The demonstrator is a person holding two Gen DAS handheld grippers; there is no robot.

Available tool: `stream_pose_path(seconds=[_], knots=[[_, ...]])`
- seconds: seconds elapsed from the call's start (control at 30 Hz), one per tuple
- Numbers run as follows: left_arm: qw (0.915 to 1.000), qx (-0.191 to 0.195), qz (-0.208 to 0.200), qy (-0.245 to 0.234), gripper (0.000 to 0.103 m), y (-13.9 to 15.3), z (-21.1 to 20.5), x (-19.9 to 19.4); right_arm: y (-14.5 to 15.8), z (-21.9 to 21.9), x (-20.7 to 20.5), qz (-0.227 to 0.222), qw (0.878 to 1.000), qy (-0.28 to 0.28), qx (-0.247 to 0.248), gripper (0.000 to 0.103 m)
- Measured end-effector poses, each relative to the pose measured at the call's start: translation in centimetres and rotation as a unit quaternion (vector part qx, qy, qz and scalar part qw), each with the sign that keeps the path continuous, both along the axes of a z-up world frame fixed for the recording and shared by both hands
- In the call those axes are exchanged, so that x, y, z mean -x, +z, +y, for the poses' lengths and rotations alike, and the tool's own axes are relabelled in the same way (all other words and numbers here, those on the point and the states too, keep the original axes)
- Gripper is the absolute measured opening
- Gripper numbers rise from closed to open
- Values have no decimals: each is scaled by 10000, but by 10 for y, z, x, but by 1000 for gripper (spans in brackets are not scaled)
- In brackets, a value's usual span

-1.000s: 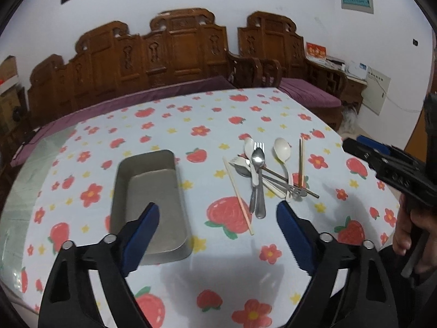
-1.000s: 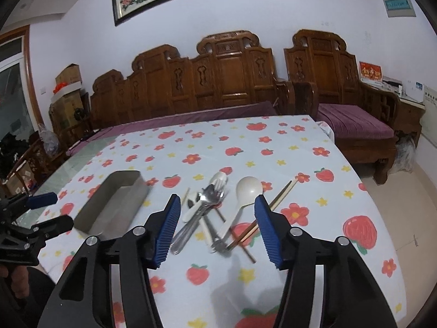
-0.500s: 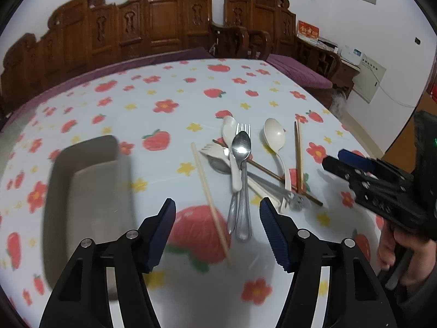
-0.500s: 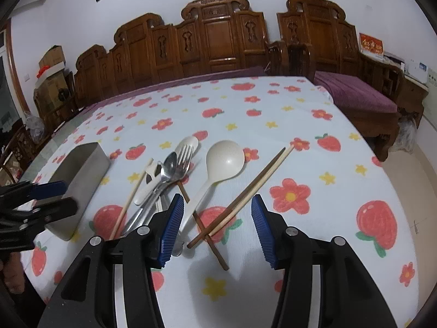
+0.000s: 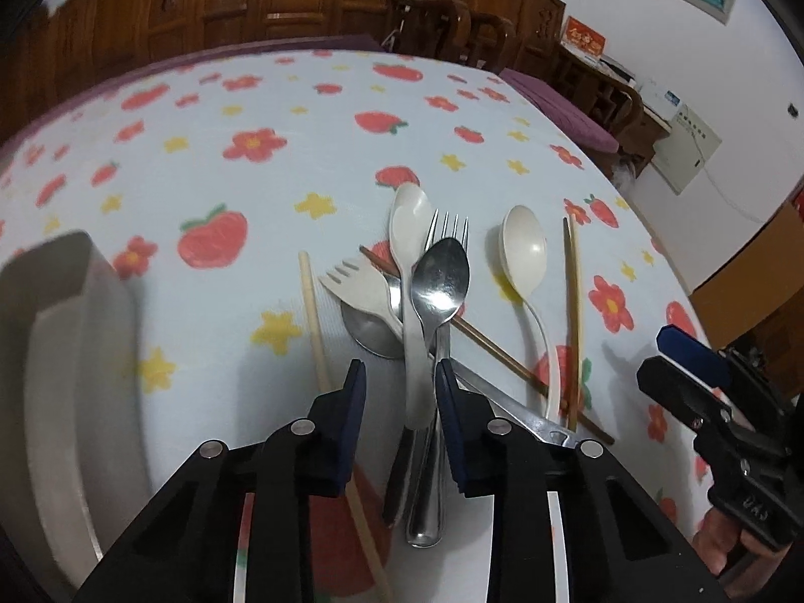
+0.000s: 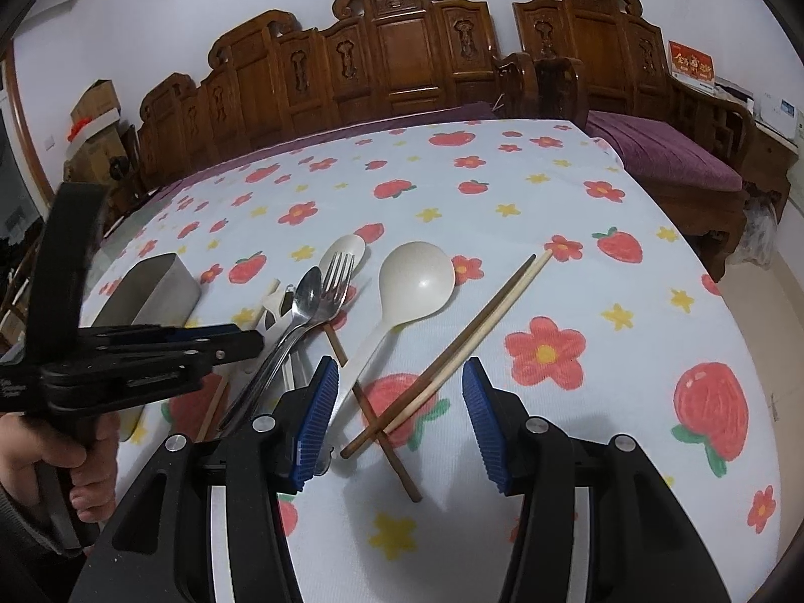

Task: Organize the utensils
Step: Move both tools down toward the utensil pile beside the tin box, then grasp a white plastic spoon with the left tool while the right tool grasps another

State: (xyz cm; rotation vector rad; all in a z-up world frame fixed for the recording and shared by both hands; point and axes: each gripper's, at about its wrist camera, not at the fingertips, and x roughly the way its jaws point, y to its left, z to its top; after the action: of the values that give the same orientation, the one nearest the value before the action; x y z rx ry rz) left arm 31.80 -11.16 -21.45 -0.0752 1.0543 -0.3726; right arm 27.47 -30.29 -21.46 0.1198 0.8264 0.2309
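As its jaws close, left claw (image 5: 397, 382) straddles spoon handles (image 5: 419, 402).

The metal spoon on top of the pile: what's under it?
Under the metal spoon lie a metal fork, the white plastic spoon's handle and a brown chopstick. Whether anything lies beneath their crossing handles cannot be seen.

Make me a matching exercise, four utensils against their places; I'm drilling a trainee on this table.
Things:
1. metal spoon
2. large cream spoon
3. metal tray
4. chopstick pair

Places:
A. at the far left
B. between the open right gripper pads
C. handle between the closing left gripper pads
D. lying alone, bowl up

Pairs: 1-C, 2-D, 3-A, 4-B
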Motion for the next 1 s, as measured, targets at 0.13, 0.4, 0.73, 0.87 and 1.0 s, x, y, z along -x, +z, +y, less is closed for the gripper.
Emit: stream_pose_path(seconds=[0.13,0.4,0.73,0.87,1.0], knots=[[9992,270,285,21,11,-9,3,-5,2,4,0,-28,10000,51,5,54],[9994,346,53,18,10,6,9,7,-8,-6,-7,192,9998,-92,-42,54],[9977,7,-638,-207,6,29,17,44,-16,11,-32,313,9993,128,-135,44],[9968,8,-744,-282,6,28,20,50,-24,21,-49,471,9985,161,-206,38],[9961,50,-818,-314,6,34,25,52,-33,26,-60,687,9974,90,-213,33]])
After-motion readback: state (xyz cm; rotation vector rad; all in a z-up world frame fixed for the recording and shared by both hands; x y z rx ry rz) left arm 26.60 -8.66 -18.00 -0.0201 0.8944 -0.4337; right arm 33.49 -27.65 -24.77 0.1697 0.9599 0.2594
